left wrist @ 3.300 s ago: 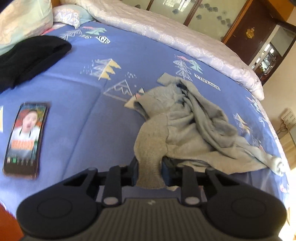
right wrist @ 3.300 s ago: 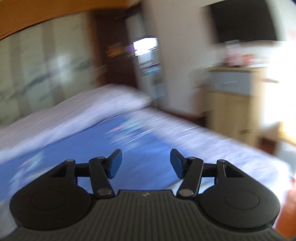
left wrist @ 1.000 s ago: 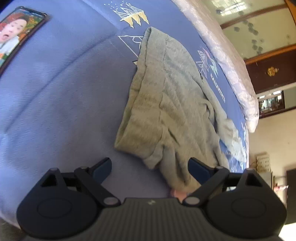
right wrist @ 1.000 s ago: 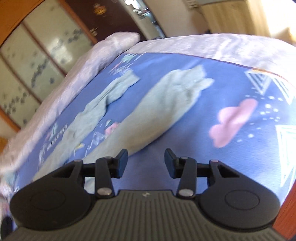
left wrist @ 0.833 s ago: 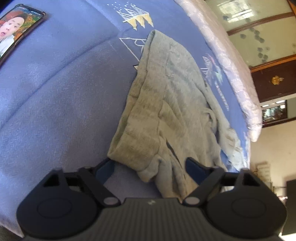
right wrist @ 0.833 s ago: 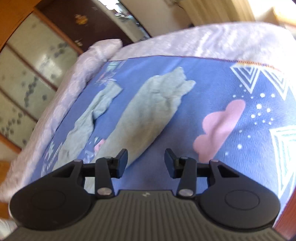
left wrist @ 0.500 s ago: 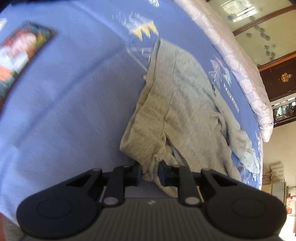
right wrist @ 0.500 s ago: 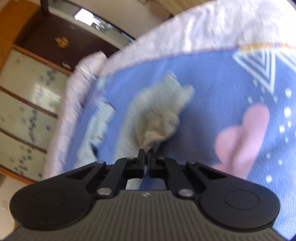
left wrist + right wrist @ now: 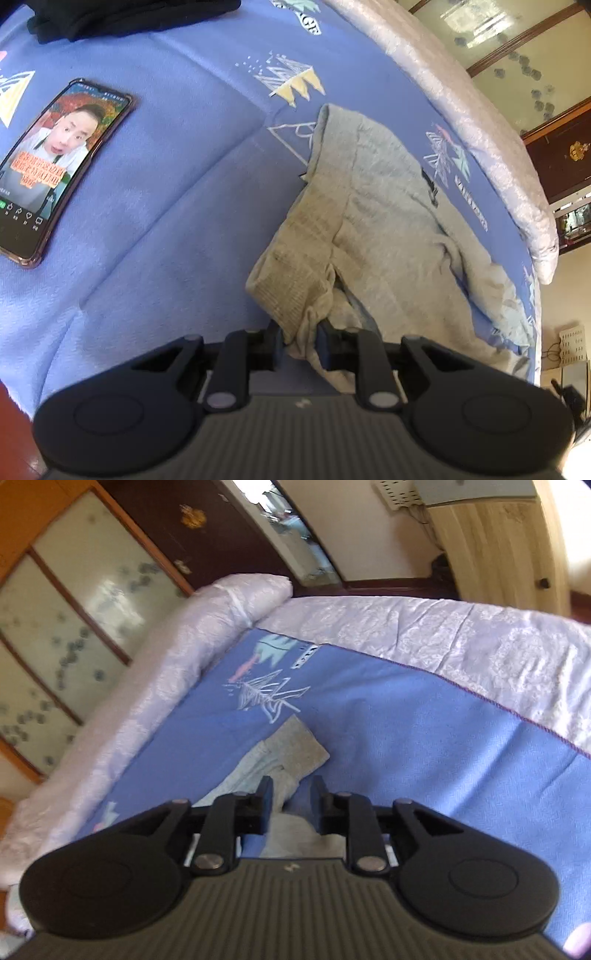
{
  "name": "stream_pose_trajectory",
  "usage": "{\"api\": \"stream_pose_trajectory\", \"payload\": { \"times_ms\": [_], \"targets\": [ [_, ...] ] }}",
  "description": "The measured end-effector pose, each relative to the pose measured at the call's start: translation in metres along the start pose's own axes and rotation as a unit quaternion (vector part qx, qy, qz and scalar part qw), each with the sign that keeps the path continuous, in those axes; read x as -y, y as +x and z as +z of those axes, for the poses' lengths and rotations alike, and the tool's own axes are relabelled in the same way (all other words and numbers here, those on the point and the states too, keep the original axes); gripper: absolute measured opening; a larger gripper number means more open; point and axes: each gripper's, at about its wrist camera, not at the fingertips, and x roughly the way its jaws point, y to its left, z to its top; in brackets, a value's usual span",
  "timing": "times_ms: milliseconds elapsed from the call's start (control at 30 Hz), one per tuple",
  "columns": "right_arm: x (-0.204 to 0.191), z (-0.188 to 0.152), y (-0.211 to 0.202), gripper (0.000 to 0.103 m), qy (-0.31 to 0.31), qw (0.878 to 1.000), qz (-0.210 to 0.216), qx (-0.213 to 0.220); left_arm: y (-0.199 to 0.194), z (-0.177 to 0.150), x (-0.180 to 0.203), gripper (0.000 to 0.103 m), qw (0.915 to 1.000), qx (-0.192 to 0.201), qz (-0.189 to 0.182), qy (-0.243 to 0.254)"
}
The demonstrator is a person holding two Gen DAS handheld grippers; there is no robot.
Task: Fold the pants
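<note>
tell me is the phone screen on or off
On: the phone lies face up on the blue blanket, its screen showing a lit video.

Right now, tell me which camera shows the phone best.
The left wrist view: the phone lies face up, screen lit, on the blue bedspread, left of the grey pants. The right wrist view does not show it.

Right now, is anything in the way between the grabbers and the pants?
No. The left gripper is shut on the pants at the waistband. The right gripper is opening with a leg end between its fingers. The phone lies apart.
</note>
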Motion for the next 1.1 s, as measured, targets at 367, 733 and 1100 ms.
{"api": "stream_pose_trajectory", "payload": {
  "times_ms": [367,733,1100],
  "targets": [
    [0.021,-0.062,-0.023,0.036,-0.147,0.988,-0.054,0.004,0.008,0.004,0.0,0.018,0.9997,-0.016,0.016,-0.005],
    [0.011,-0.05,0.03,0.005,-0.181,0.98,-0.067,-0.037,0.004,0.006,0.004,0.017,0.9997,-0.008,0.022,0.0],
    [0.055,-0.026,-0.138,0.005,0.021,0.999,-0.018,0.04,-0.049,0.022,0.003,0.016,0.9988,0.042,0.005,0.026]
  ]
}}
